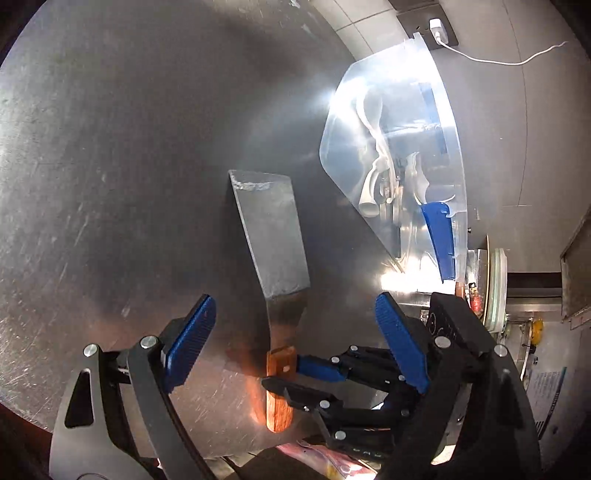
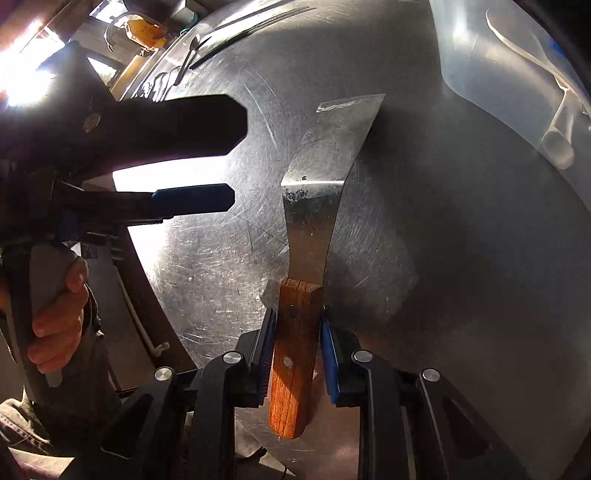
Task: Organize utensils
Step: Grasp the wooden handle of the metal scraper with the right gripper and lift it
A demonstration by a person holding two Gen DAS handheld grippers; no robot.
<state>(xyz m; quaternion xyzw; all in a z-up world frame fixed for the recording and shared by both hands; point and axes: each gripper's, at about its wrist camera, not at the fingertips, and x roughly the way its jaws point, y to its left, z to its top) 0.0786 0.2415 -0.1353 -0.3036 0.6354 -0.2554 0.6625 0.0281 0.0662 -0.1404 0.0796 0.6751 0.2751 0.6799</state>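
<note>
A metal spatula [image 1: 271, 236] with a wooden handle [image 1: 279, 391] lies over the steel table [image 1: 110, 184]. My right gripper [image 2: 297, 332] is shut on the spatula's wooden handle [image 2: 291, 362]; the blade [image 2: 332, 147] points away. In the left wrist view the right gripper [image 1: 291, 376] reaches in from the right onto the handle. My left gripper [image 1: 295, 314] is open and empty, its blue pads either side of the spatula's neck, above it. It also shows at the left of the right wrist view [image 2: 221, 162].
A clear plastic bin [image 1: 406, 155] with blue clips holds white utensils, to the right of the spatula; it also shows in the right wrist view [image 2: 517, 74]. Several dark utensils [image 2: 207, 48] lie at the table's far edge. A wall socket with a white charger [image 1: 437, 27] is behind the bin.
</note>
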